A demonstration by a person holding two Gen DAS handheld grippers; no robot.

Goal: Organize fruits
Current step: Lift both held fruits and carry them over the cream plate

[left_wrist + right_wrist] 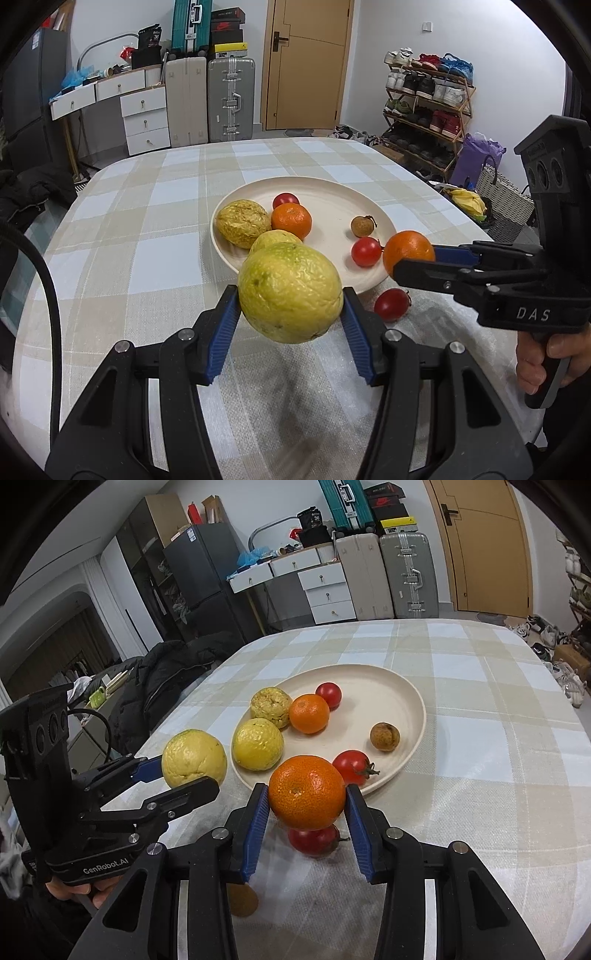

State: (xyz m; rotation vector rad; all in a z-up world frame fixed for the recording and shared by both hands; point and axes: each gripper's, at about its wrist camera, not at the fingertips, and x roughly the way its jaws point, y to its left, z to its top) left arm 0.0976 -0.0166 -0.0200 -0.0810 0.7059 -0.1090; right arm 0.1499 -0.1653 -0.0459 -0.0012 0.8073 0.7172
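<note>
My left gripper (pixel 290 306) is shut on a large yellow-green citrus (pixel 290 291), held above the table just in front of the cream plate (pixel 332 192); it also shows in the right wrist view (pixel 194 758). My right gripper (pixel 306 805) is shut on an orange mandarin (pixel 306 792), held above the plate's near edge; the mandarin also shows in the left wrist view (pixel 408 251). On the plate (pixel 399 690) lie two yellow wrinkled fruits (pixel 258 744), another mandarin (pixel 309 713), two cherry tomatoes (pixel 352 764) and a brown longan (pixel 385 736).
A red tomato (pixel 314 840) lies on the checked tablecloth (pixel 480 775) under my right gripper, and a brown longan (pixel 242 901) lies nearer me. Beyond the table stand suitcases (pixel 231 99), white drawers (pixel 146 118), a shoe rack (pixel 428 107) and a door.
</note>
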